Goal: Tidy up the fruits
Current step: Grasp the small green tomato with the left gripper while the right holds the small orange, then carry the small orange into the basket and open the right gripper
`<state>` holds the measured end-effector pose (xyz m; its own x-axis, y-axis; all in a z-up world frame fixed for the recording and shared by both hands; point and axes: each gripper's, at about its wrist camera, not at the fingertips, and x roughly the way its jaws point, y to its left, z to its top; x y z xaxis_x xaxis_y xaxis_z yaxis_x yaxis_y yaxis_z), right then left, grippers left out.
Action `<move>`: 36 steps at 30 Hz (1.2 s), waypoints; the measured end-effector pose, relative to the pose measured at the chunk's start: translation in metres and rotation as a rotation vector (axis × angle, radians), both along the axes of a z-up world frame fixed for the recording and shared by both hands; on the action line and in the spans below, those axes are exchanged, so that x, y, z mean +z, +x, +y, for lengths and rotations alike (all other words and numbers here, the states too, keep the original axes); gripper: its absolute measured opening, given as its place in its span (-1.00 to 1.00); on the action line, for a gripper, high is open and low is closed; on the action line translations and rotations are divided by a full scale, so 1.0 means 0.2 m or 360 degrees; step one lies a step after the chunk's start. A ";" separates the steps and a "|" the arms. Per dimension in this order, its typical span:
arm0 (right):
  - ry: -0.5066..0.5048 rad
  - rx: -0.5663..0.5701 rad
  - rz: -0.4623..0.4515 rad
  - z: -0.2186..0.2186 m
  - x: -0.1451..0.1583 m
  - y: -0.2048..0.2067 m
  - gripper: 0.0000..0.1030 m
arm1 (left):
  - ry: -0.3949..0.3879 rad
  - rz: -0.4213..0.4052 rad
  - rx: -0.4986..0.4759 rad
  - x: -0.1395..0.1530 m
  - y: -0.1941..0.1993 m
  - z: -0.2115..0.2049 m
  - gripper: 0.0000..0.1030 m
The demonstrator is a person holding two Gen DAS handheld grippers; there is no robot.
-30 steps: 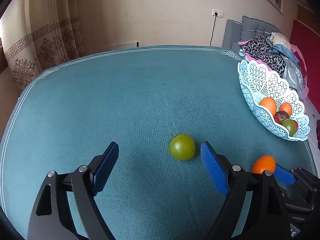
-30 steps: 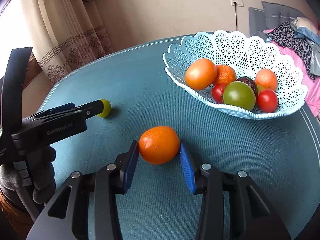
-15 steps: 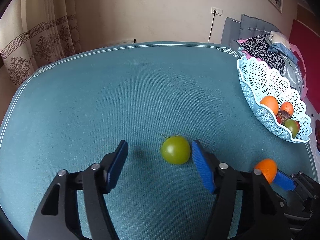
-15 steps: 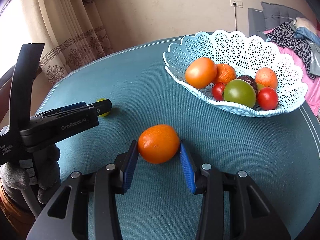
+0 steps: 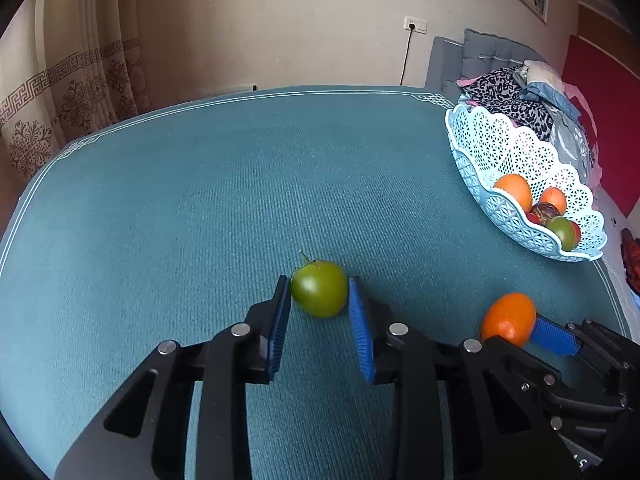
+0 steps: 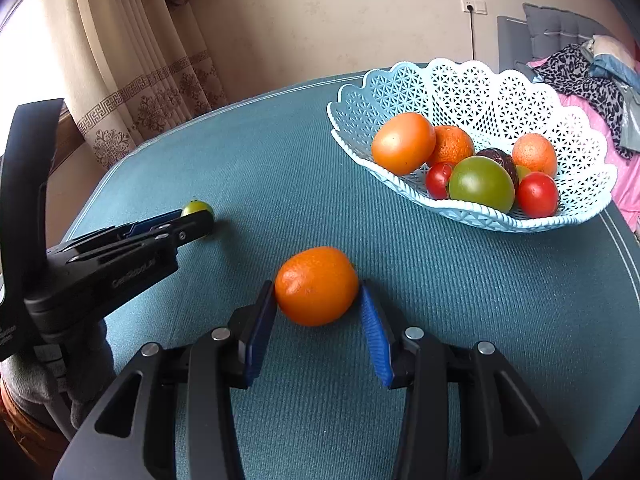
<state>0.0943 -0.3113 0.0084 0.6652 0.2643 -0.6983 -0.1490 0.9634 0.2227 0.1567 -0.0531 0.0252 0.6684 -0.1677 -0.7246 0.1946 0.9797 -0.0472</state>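
A green tomato (image 5: 319,294) lies on the teal tablecloth (image 5: 224,184). My left gripper (image 5: 318,300) has closed around it, both blue pads against its sides. It also shows in the right wrist view (image 6: 196,208), mostly hidden behind the left gripper (image 6: 188,226). My right gripper (image 6: 318,300) is shut on an orange mandarin (image 6: 316,285), which also shows in the left wrist view (image 5: 509,318). A light blue lattice basket (image 6: 464,92) holding several fruits stands beyond it; it shows in the left wrist view (image 5: 500,148) at the right.
Patterned curtains (image 6: 132,80) hang at the left behind the table. A bed with piled clothes (image 5: 516,96) lies past the table's right edge. The table's far edge (image 5: 280,94) has a white border line.
My left gripper moved forward around the green tomato and closed from wide open onto it. My right gripper keeps holding the mandarin, nearly still.
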 end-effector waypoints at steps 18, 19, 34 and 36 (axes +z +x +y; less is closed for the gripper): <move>-0.0017 -0.0025 0.0013 0.01 0.02 -0.04 -0.17 | -0.0152 -0.0010 0.0160 0.01 -0.24 0.20 -0.41; -0.0011 -0.0019 0.0019 0.01 0.02 -0.06 -0.17 | -0.0154 -0.0011 0.0161 0.01 -0.24 0.20 -0.41; -0.0003 -0.0040 -0.0036 0.00 0.18 -0.07 -0.09 | -0.0145 -0.0010 0.0179 0.01 -0.25 0.20 -0.41; -0.0056 -0.0044 -0.0016 0.02 0.14 -0.02 -0.09 | -0.0148 -0.0008 0.0179 0.00 -0.25 0.21 -0.41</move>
<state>0.0904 -0.3074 0.0356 0.6791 0.2210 -0.6999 -0.1242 0.9744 0.1873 0.1072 -0.0119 0.0259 0.6905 -0.1580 -0.7058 0.0844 0.9868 -0.1383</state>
